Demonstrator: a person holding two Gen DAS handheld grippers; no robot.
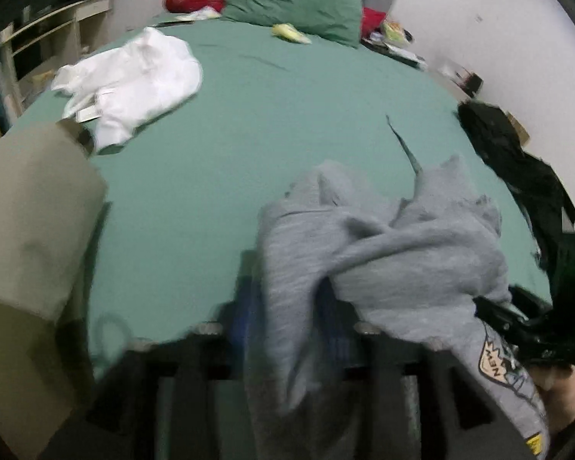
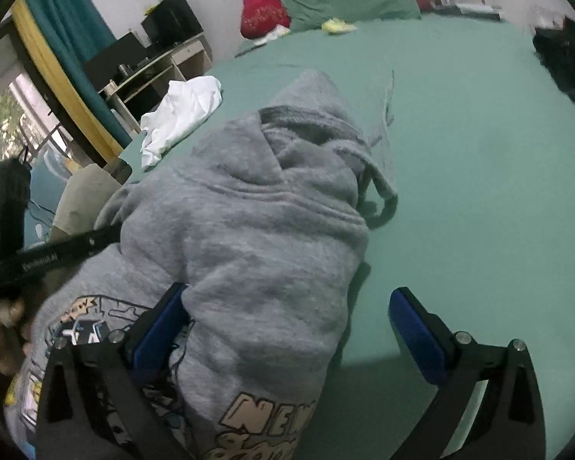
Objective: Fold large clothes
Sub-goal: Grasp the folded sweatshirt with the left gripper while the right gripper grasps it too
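Left wrist view: the grey hoodie lies bunched on the green bed, a fold draped between the left claw; blur hides whether its pads press it, so I cannot tell.

Right wrist view: the right claw stands wide, empty, hoodie against one finger. Pulling now could bunch the cloth further, since only one side may be gripped.

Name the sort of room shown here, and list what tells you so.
Most likely a bedroom: a wide bed with a green sheet, pillows at its head, and a desk by the wall.
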